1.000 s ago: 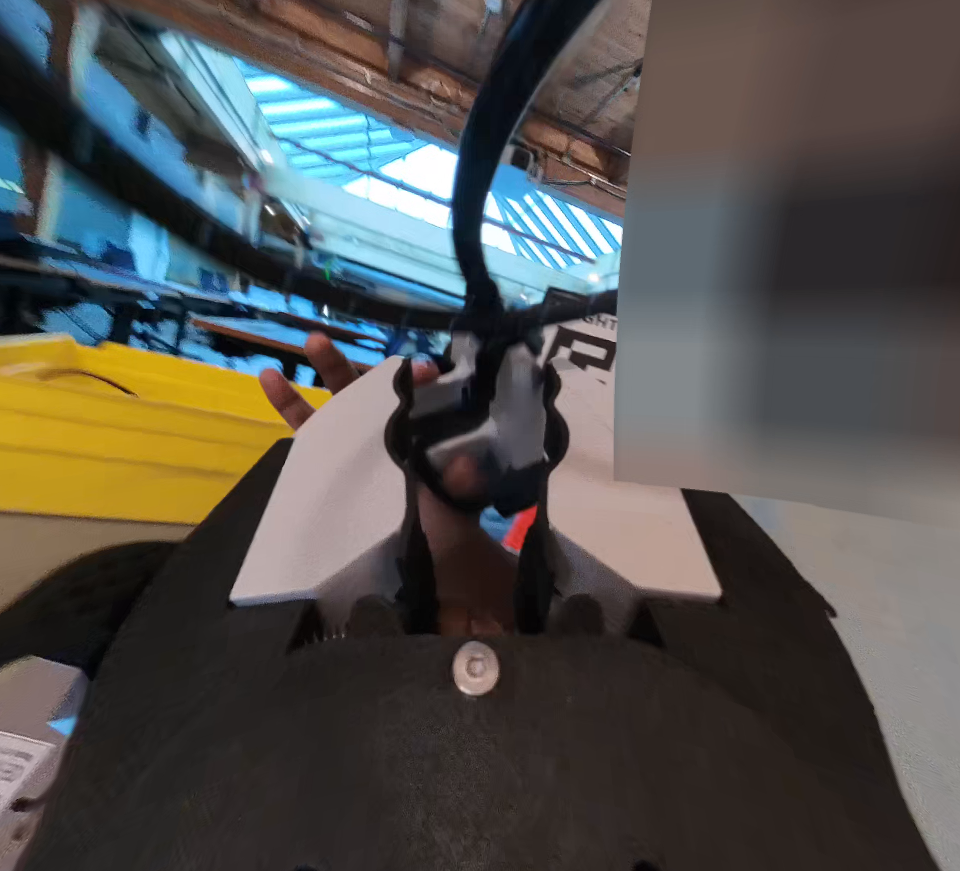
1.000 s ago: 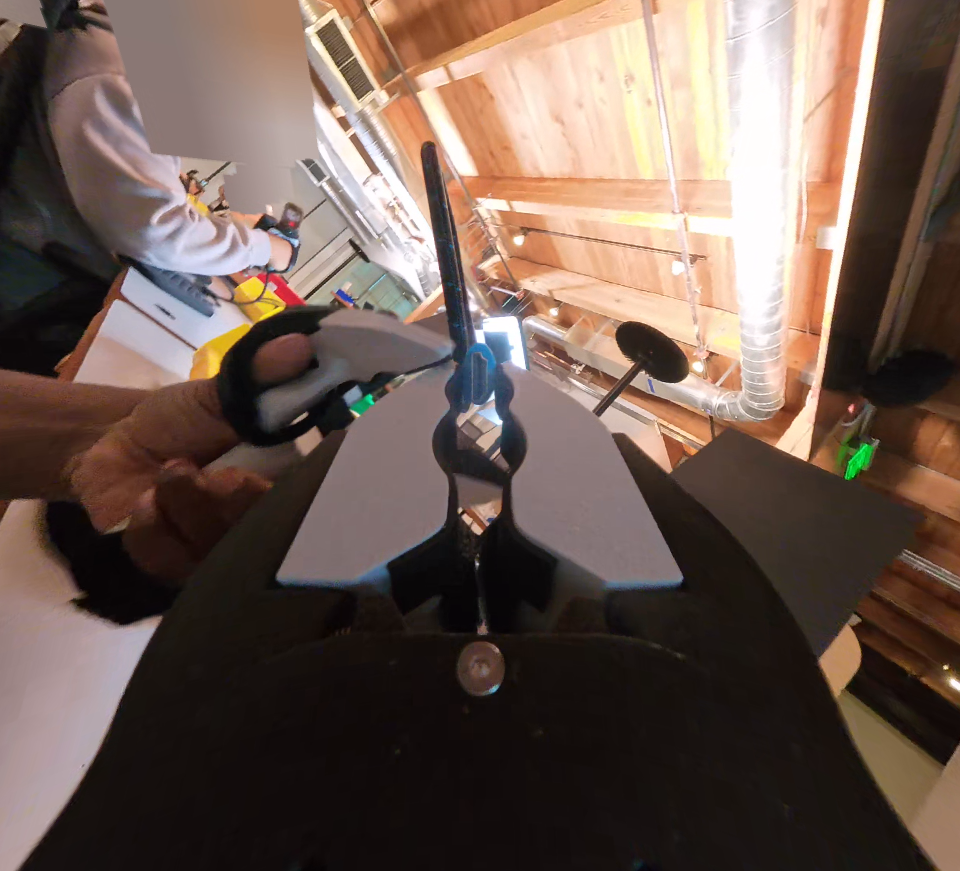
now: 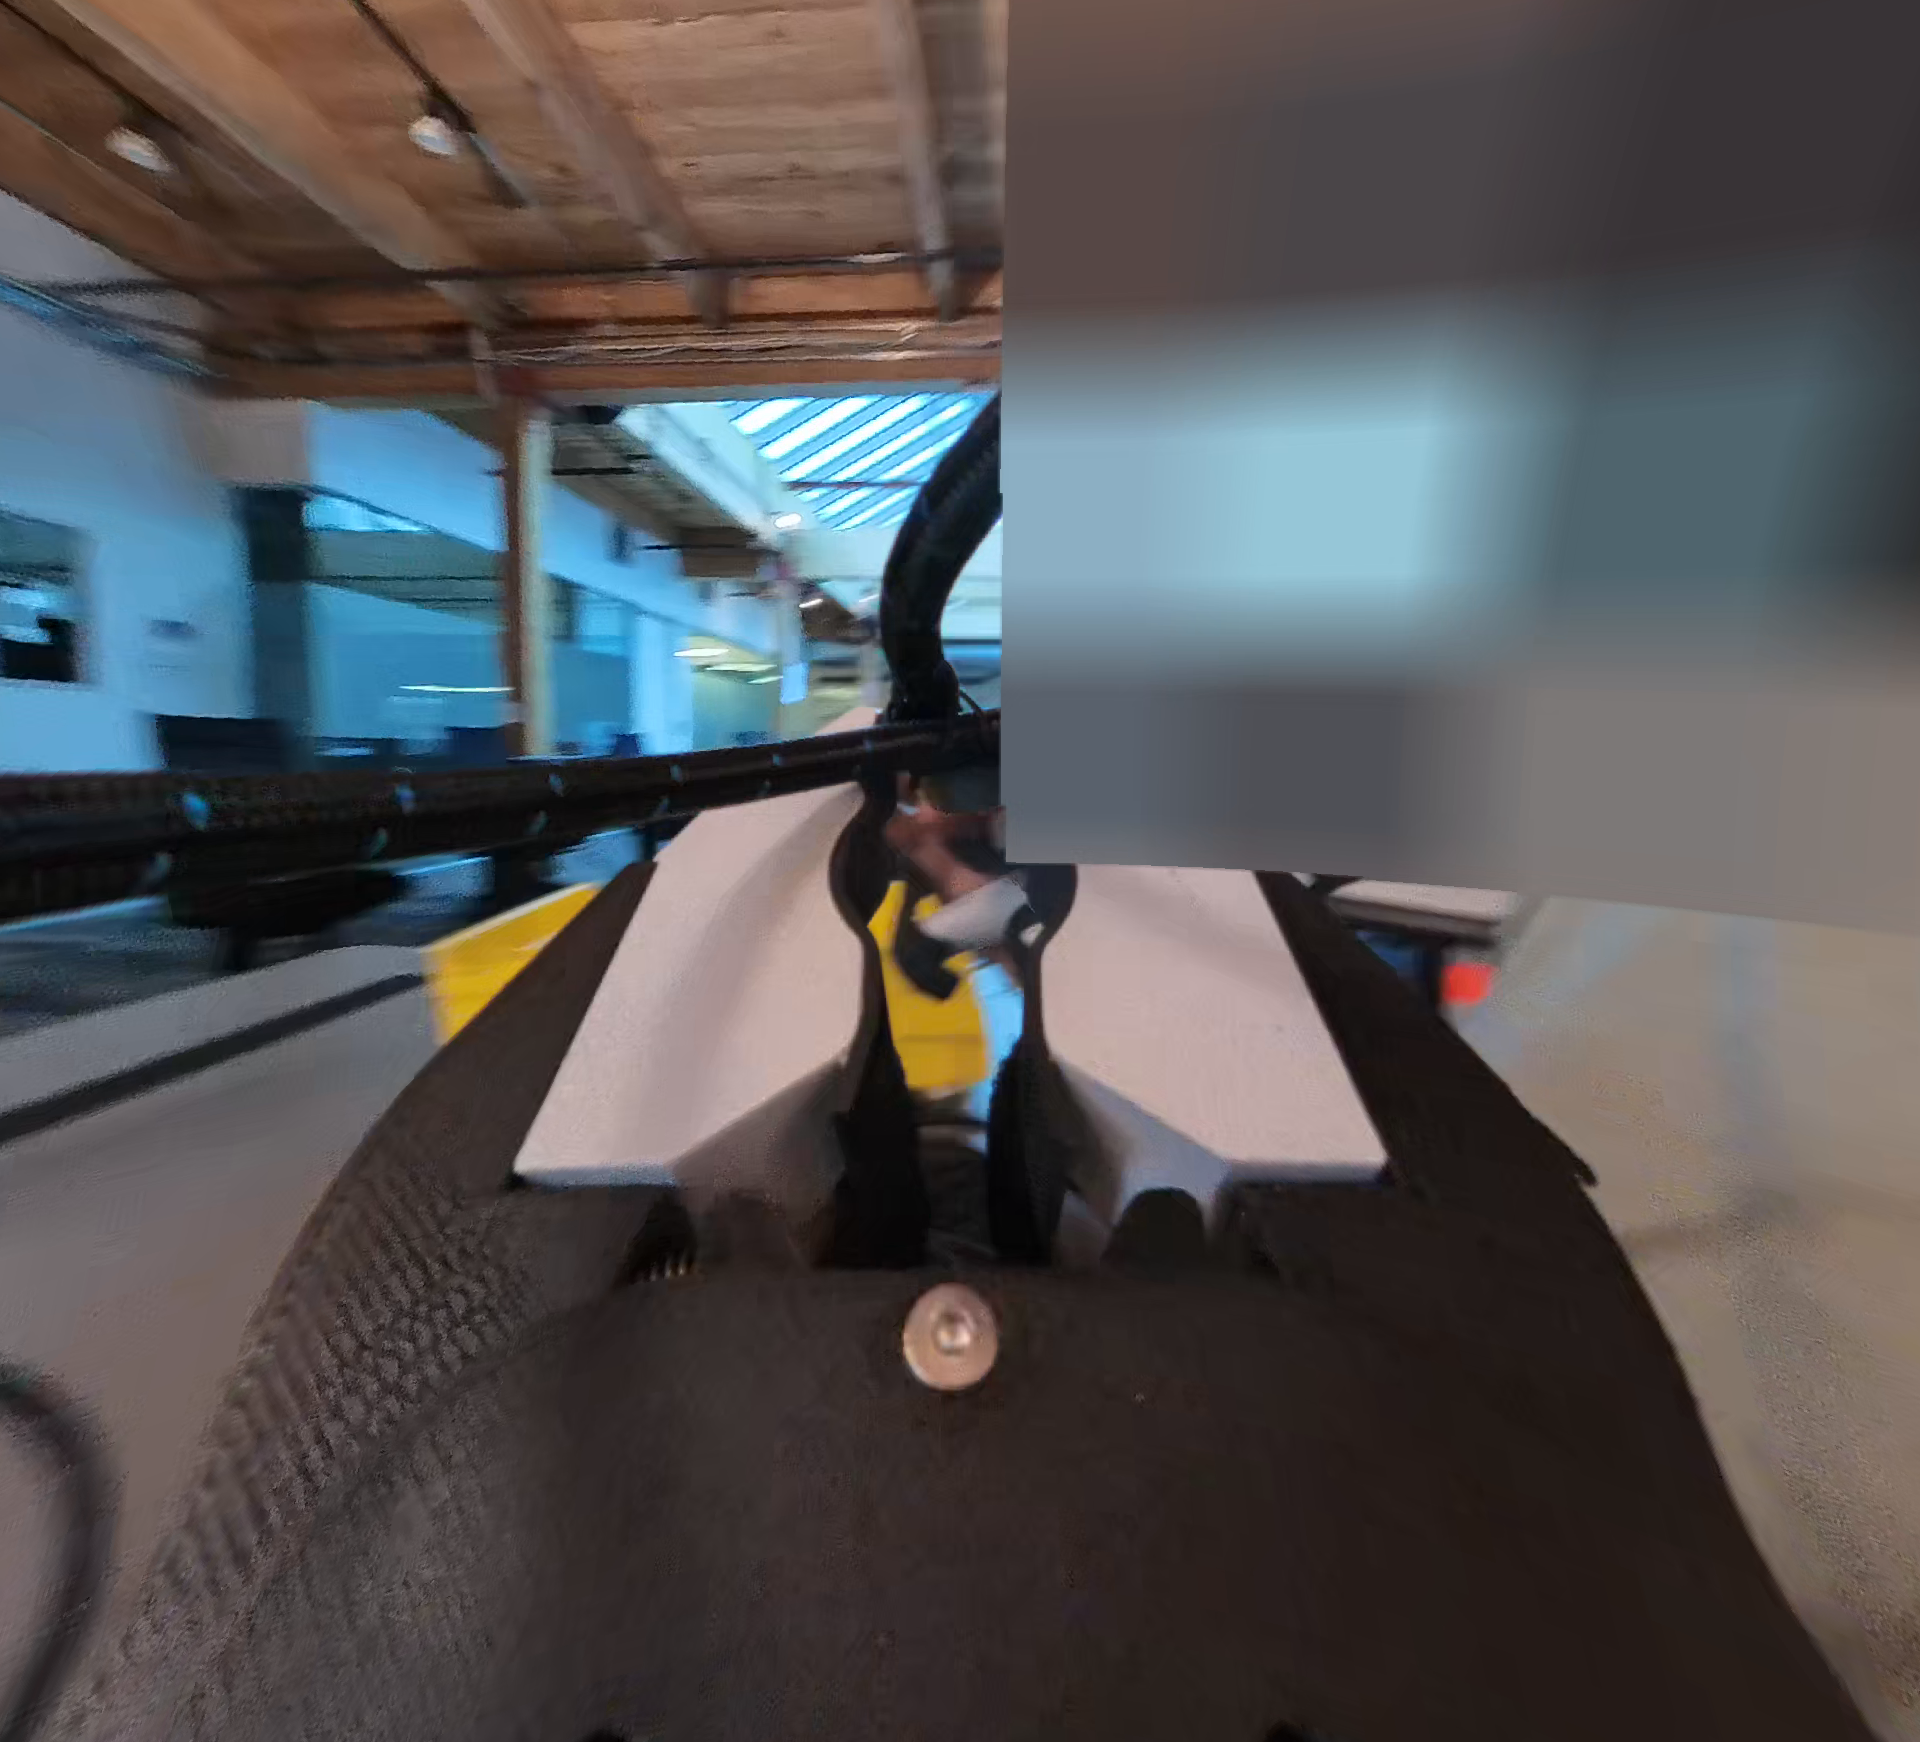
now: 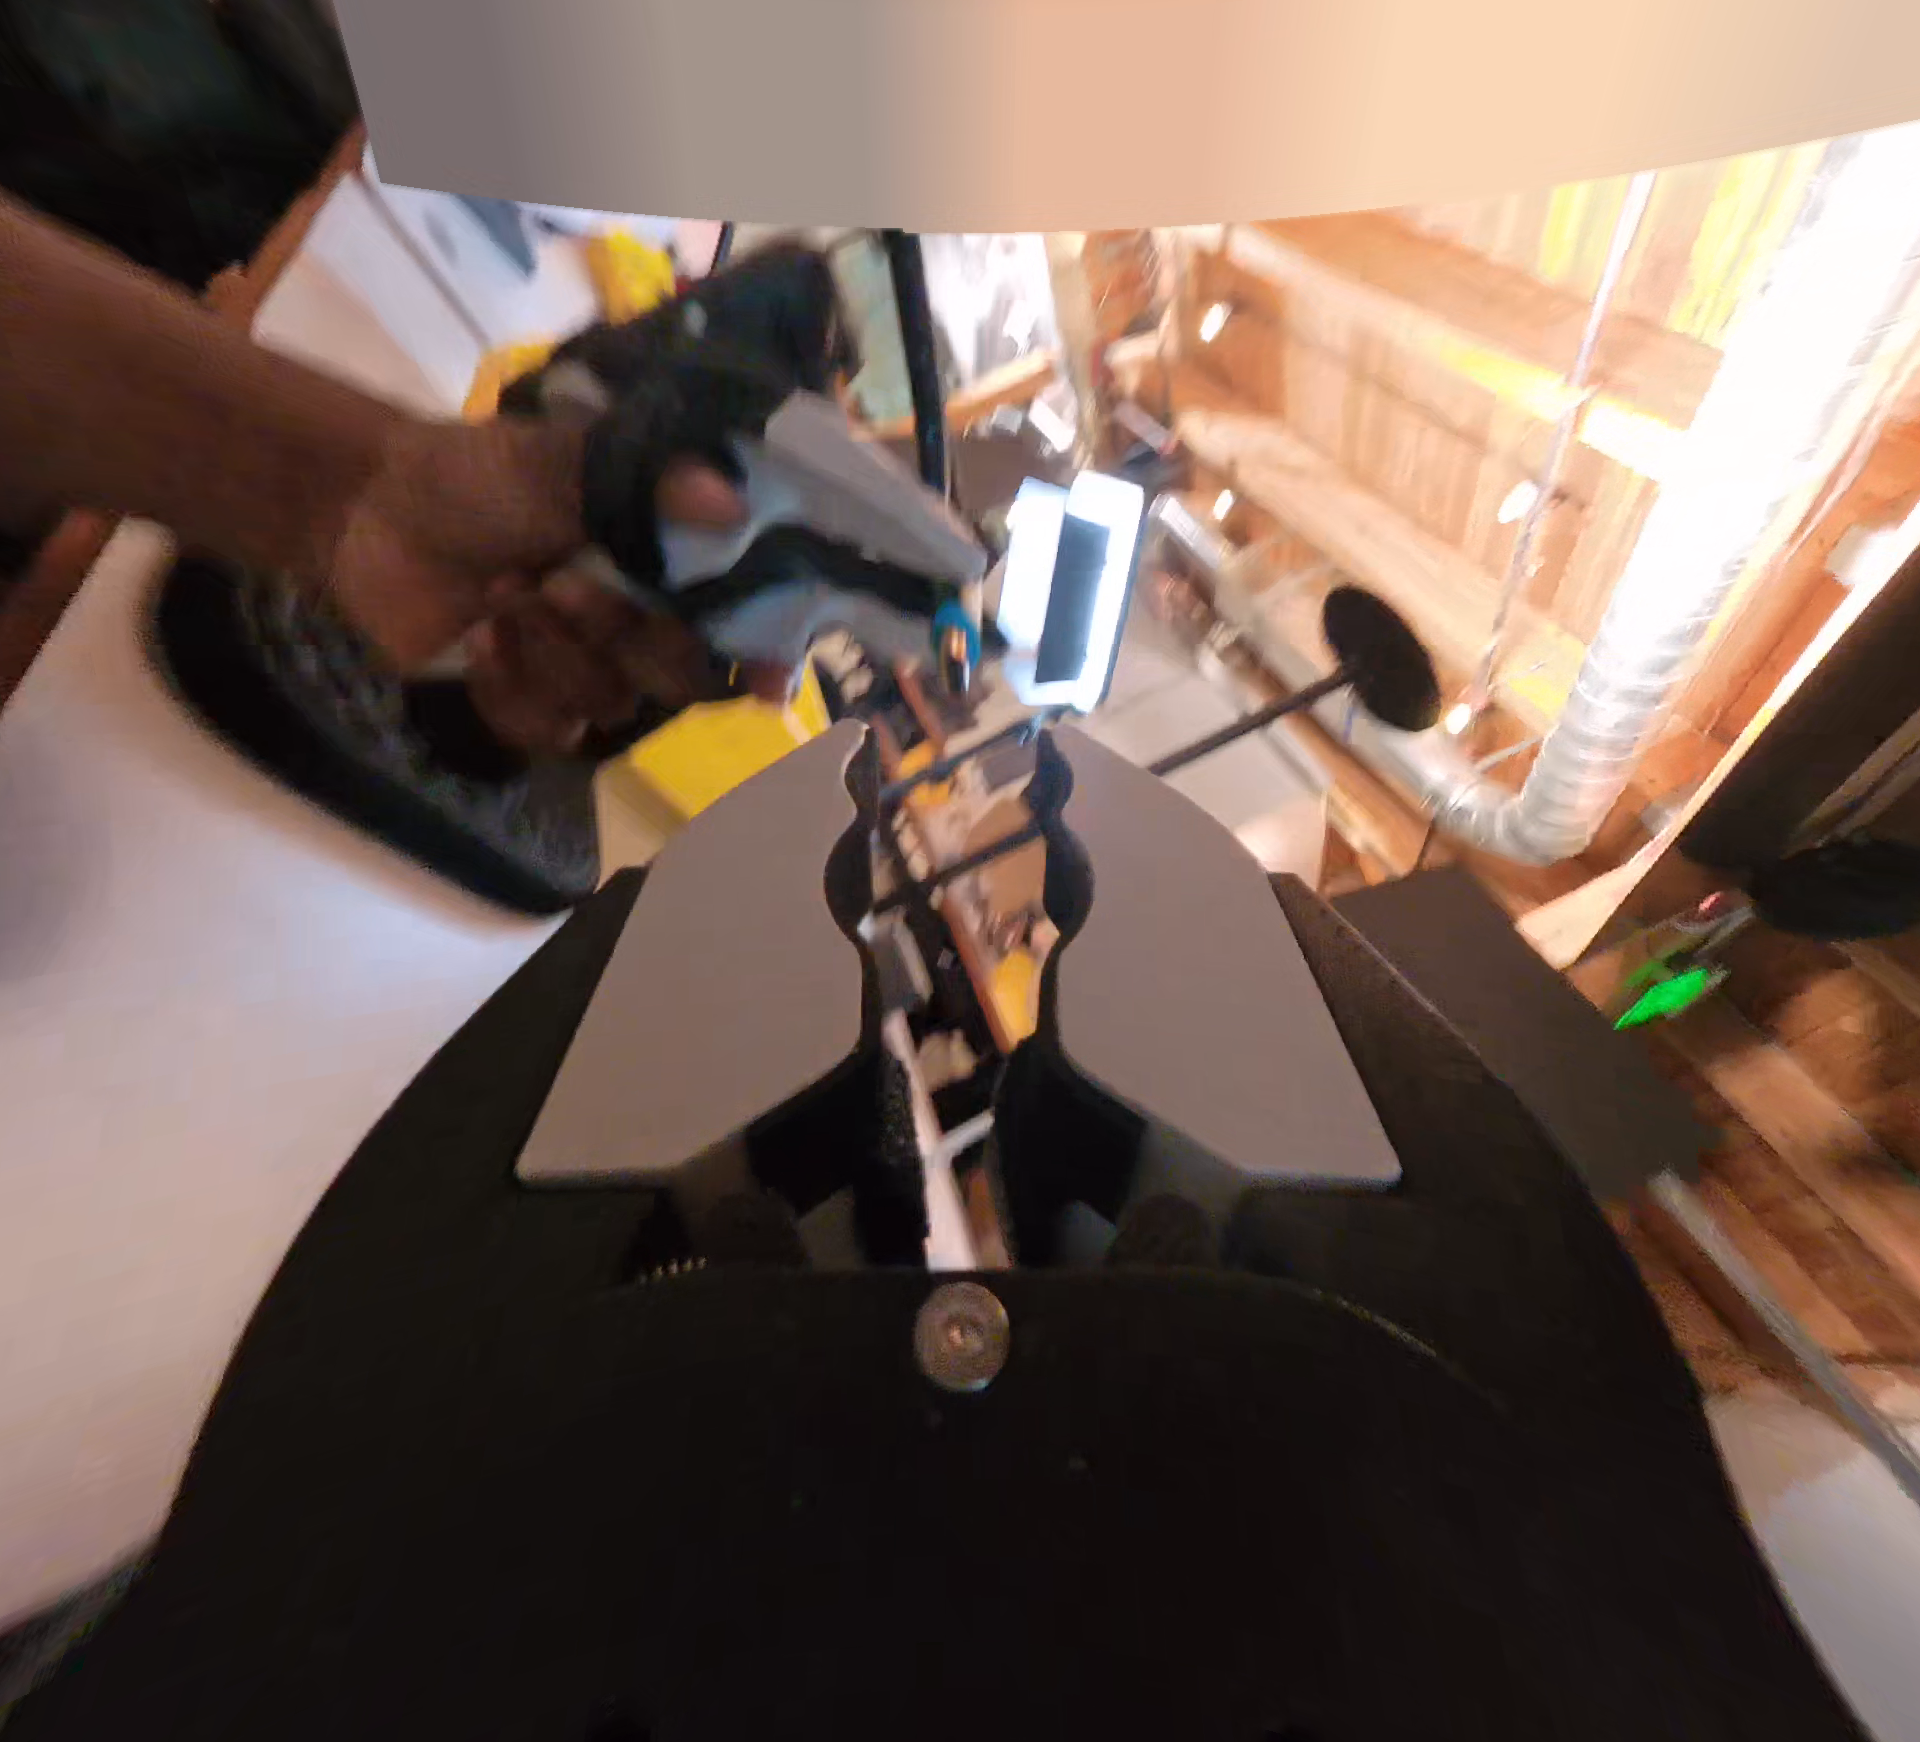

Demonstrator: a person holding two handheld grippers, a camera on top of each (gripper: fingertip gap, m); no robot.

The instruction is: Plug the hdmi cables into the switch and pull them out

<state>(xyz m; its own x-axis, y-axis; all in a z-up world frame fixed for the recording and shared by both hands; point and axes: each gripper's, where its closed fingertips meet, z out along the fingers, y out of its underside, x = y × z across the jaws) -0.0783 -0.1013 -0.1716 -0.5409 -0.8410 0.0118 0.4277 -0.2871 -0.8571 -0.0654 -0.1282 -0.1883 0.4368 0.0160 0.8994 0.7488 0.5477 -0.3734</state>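
In the left wrist view, my left gripper [image 3: 940, 793] points out level over the table. A black braided HDMI cable [image 3: 520, 799] runs in from the left to its fingertips, and a second black length [image 3: 925, 570] curves up from there. A blur patch hides its right fingertip. In the right wrist view a hand [image 4: 468, 570] holds the left gripper [image 4: 961, 570], which looks shut, with the cable's blue-collared plug [image 4: 951, 638] hanging at its tip. My right gripper [image 4: 954, 742] is open and empty just below that plug. I see no switch.
A yellow bin [image 3: 499, 954] stands behind the table and also shows in the right wrist view [image 4: 707, 747]. The white table [image 4: 208, 965] lies to the left. A bright white rectangular device [image 4: 1070, 591] and a black disc on a rod [image 4: 1377, 653] are beyond.
My right gripper has opened and let go of the blue-collared plug, which now hangs at the left gripper's tip. The left jaws have narrowed. Both views have swung lower.
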